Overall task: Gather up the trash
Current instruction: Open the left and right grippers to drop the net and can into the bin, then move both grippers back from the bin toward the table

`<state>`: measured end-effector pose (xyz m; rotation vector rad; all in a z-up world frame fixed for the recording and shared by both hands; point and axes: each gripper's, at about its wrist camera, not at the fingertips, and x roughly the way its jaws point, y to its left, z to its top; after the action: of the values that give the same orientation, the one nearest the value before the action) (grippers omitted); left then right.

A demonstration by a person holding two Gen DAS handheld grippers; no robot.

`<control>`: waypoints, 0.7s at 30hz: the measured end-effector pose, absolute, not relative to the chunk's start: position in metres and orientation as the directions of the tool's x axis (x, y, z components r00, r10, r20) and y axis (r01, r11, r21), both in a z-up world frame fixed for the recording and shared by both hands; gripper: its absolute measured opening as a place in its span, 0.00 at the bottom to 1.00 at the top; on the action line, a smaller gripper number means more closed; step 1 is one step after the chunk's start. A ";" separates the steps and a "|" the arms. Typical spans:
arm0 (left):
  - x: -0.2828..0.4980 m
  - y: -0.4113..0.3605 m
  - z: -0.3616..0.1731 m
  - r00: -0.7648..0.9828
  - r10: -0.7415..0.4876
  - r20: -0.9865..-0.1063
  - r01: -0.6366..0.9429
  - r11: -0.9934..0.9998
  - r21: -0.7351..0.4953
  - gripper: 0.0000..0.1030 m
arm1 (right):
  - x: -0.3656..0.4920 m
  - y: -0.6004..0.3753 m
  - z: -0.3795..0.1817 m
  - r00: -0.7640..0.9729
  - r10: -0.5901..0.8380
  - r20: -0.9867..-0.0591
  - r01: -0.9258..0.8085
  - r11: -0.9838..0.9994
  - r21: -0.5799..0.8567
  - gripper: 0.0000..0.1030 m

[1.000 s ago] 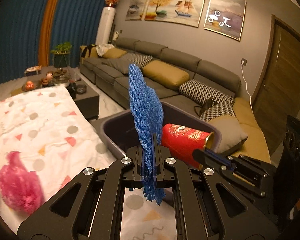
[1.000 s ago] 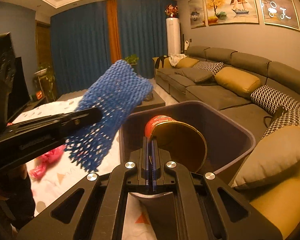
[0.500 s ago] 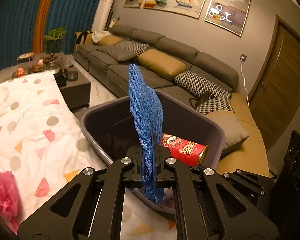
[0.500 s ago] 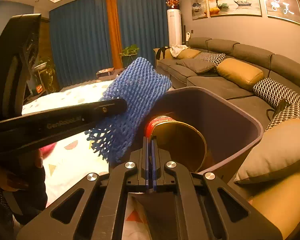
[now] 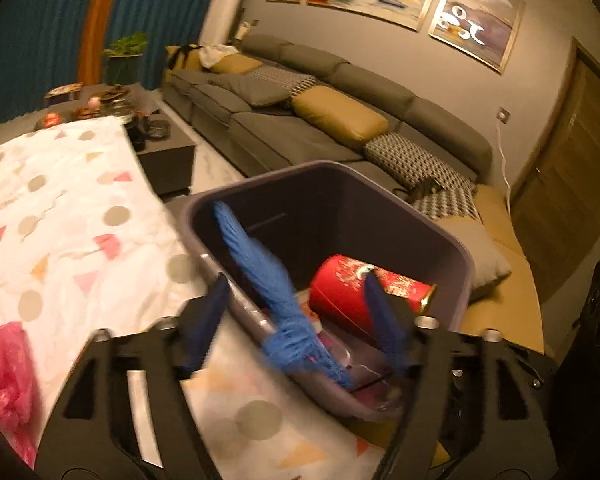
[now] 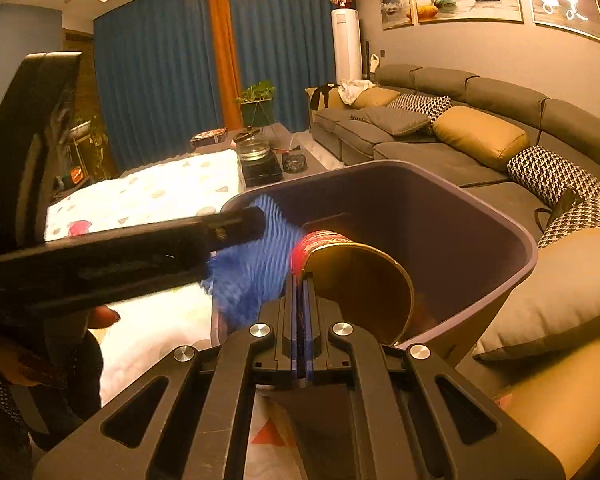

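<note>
A dark purple bin (image 5: 420, 216) stands at the table's edge; it also shows in the right wrist view (image 6: 500, 216). My left gripper (image 5: 296, 304) is open over the bin's near rim, and the blue foam net (image 5: 260, 264) is loose between its fingers, blurred, tipping into the bin. The net (image 6: 252, 280) shows beside the left gripper's finger (image 6: 140, 240) in the right wrist view. My right gripper (image 6: 300, 292) is shut on the rim of a red can with a gold inside (image 6: 364, 276), held over the bin; the can (image 5: 348, 288) lies inside the bin's mouth.
The table has a white cloth with coloured dots and triangles (image 5: 60, 220). A pink plastic bag (image 5: 4, 368) lies on it at the lower left. A grey sofa with cushions (image 5: 340, 120) runs behind the bin. A dark coffee table (image 5: 160, 148) stands beyond.
My left gripper has opened and let go of the blue net, which is dropping into the bin. Both grippers have moved closer over the bin. The right still holds the can.
</note>
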<state>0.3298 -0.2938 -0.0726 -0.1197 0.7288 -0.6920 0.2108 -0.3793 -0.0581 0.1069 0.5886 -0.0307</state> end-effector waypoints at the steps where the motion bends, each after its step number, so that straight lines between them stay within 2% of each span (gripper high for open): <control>1: 0.329 -0.289 -0.072 0.541 -0.621 -0.568 0.533 0.775 -0.340 0.75 | 0.212 -0.380 -0.059 0.830 0.002 -0.558 0.062 0.994 0.095 0.04; 4: 0.322 -0.269 -0.067 0.597 -0.579 -0.555 0.490 0.811 -0.320 0.85 | 0.215 -0.381 -0.062 0.822 0.007 -0.569 0.064 0.993 0.104 0.04; 10: 0.300 -0.228 -0.060 0.664 -0.525 -0.533 0.416 0.851 -0.320 0.92 | 0.216 -0.381 -0.065 0.819 -0.004 -0.574 0.080 0.991 0.108 0.14; 11: 0.295 -0.220 -0.057 0.676 -0.510 -0.532 0.398 0.860 -0.319 0.92 | 0.216 -0.381 -0.065 0.820 -0.004 -0.573 0.083 0.990 0.111 0.18; 12: 0.291 -0.214 -0.055 0.682 -0.505 -0.529 0.390 0.863 -0.321 0.92 | 0.214 -0.380 -0.064 0.821 -0.009 -0.571 0.089 0.990 0.111 0.27; 16: 0.269 -0.190 -0.045 0.725 -0.472 -0.502 0.358 0.881 -0.310 0.94 | 0.204 -0.376 -0.057 0.837 -0.034 -0.547 0.108 0.989 0.103 0.42; 18: 0.257 -0.178 -0.039 0.747 -0.446 -0.492 0.337 0.893 -0.297 0.94 | 0.196 -0.374 -0.052 0.847 -0.058 -0.528 0.129 0.987 0.099 0.58; 21: 0.239 -0.157 -0.036 0.771 -0.409 -0.488 0.302 0.910 -0.285 0.94 | 0.179 -0.367 -0.042 0.868 -0.099 -0.487 0.161 0.983 0.086 0.70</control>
<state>0.2393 -0.1571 -0.0364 -0.1950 0.5726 -0.3883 0.1787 -0.3670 -0.0417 0.1251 0.5023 -0.1364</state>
